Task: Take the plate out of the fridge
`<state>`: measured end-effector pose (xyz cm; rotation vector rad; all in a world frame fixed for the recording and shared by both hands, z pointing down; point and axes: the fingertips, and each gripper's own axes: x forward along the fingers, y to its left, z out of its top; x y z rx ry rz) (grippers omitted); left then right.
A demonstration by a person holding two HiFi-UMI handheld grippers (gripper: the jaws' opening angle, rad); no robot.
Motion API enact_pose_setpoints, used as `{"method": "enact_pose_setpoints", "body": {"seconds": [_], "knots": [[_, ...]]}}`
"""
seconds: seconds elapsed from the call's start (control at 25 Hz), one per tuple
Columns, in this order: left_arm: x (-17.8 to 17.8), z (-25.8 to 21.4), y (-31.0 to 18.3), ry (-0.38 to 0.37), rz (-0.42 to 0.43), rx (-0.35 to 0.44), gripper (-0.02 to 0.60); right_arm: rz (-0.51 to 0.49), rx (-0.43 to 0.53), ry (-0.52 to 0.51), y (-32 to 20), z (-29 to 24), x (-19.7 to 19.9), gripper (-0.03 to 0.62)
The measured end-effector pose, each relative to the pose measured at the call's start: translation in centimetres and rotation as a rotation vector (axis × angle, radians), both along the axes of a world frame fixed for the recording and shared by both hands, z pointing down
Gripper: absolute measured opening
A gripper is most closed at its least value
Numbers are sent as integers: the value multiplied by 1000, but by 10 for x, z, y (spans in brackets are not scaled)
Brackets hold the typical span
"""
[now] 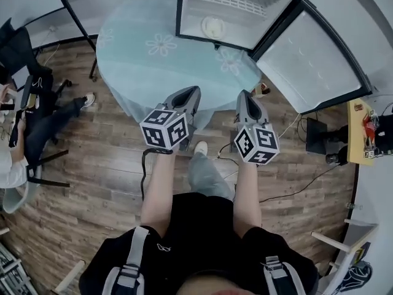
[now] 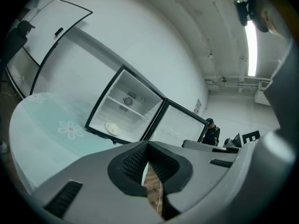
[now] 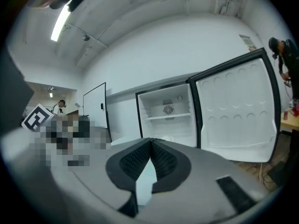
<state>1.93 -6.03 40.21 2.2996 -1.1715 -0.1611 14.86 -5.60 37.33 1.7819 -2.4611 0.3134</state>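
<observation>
The plate (image 1: 213, 26), pale and round, lies flat on the bottom of the open fridge (image 1: 261, 8) at the top centre of the head view. The fridge door (image 1: 310, 60) is swung wide to the right of it. The fridge stands on a round table (image 1: 141, 57) draped in a light blue flowered cloth. Lower, at mid-frame, the left gripper (image 1: 193, 92) and right gripper (image 1: 245, 97) are held side by side over the wooden floor (image 1: 104, 165) at the table's near edge, well apart from the plate. Both have their jaws clenched together with nothing between them. In the left gripper view the plate (image 2: 112, 128) shows above and left of the closed tips of the left gripper (image 2: 147, 144). In the right gripper view the right gripper (image 3: 150, 141) points at the fridge's lower part (image 3: 168, 108), and the plate is not seen there.
</observation>
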Motion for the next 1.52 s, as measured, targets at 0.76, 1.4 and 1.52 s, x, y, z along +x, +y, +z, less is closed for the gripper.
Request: {"method": "enact_pose_setpoints", "body": {"seconds": [0.76,1.4,1.52], "knots": [[122,16,-143,-9,33,-59,2,-64,-109,-63,-149,25,91,2],[60,83,-218,-23,-71,-306,2,-198,-288,-105,-225,77,27,2],[58,97,-229,-12,-59,-329,2,-197,-315,-101,-234,93,17,2]]}}
